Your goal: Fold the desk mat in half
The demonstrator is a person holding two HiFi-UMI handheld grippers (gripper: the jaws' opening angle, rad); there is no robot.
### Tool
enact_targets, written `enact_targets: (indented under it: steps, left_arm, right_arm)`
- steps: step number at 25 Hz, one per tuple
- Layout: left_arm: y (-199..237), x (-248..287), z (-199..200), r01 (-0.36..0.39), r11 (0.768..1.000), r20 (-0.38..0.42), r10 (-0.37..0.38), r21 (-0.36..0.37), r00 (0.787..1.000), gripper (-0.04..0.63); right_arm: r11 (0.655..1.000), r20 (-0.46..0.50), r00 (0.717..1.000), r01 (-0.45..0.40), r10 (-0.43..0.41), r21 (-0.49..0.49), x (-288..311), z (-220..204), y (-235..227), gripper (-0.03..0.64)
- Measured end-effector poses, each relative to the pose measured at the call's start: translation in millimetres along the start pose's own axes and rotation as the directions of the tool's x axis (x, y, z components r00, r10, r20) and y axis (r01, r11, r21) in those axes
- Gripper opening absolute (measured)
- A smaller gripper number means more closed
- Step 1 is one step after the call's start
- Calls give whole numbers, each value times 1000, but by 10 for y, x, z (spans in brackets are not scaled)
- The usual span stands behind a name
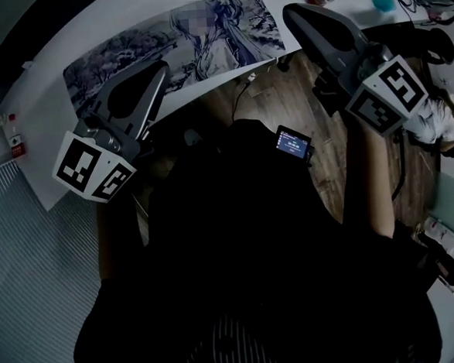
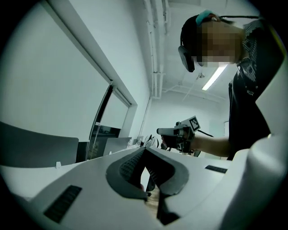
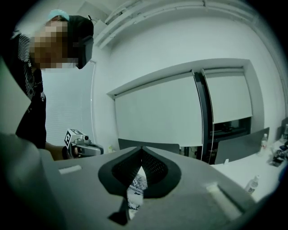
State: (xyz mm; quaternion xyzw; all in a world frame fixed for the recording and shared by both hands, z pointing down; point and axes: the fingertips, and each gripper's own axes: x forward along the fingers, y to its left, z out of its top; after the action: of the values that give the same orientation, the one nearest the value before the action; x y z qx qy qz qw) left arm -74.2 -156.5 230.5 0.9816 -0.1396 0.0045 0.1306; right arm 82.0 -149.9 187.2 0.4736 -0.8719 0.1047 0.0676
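Left gripper (image 1: 159,70) and right gripper (image 1: 291,13) are both closed, empty, near the desk mat (image 1: 140,51) lying flat on the table (image 1: 43,124)

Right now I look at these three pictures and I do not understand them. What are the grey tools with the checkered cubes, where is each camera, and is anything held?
A person holds a gripping tool in each hand: the left tongs and the right tongs. Both are closed and hold nothing. One picture comes from a camera on the person's head, looking down. The other two come from cameras riding on the tools, looking along the tongs. The cubes are parts of the tools. On the white table a printed desk mat lies flat, not yet folded.
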Motion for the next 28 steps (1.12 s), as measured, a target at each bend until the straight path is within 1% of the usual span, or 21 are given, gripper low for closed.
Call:
enact_targets:
  steps: [5, 9, 11, 15, 18, 21, 23, 26, 28]
  left_arm:
    - [158, 34, -34, 18, 999, -13, -19, -26, 1000, 6]
    - [266, 154, 85, -5, 999, -9, 4, -46, 1000, 6]
    - [262, 244, 91, -19, 999, -26, 18, -39, 999, 6]
    - [218, 551, 110, -24, 999, -63, 23, -21, 998, 6]
    - [223, 884, 150, -23, 999, -70, 22, -24, 997, 6]
    - [246, 1228, 205, -10, 998, -49, 7, -61, 999, 6]
    - [274, 1436, 179, -6, 996, -54, 1, -94, 999, 6]
    - [349, 1697, 126, -37, 987, -65, 27, -153, 997, 6]
    - [370, 1855, 117, -59, 982, -67, 47, -181, 997, 6]
  right_arm:
    - [999, -20, 1000, 16, -16, -29, 84, 11, -120, 5]
    - [1000, -18, 1000, 9, -9, -10, 160, 38, -365, 5]
    - [1000, -9, 1000, 5, -5, 2, 170, 28, -505, 5]
    - [999, 27, 999, -30, 30, 23, 174, 48, -823, 5]
    - [998, 43, 998, -52, 50, 39, 166, 55, -1086, 5]
    - [997, 56, 996, -66, 64, 45, 116, 37, -1329, 5]
    - [996, 60, 996, -68, 65, 62, 66, -7, -1497, 5]
    - [991, 54, 995, -94, 89, 93, 65, -140, -1712, 5]
    - [986, 57, 992, -117, 111, 120, 56, -242, -1815, 5]
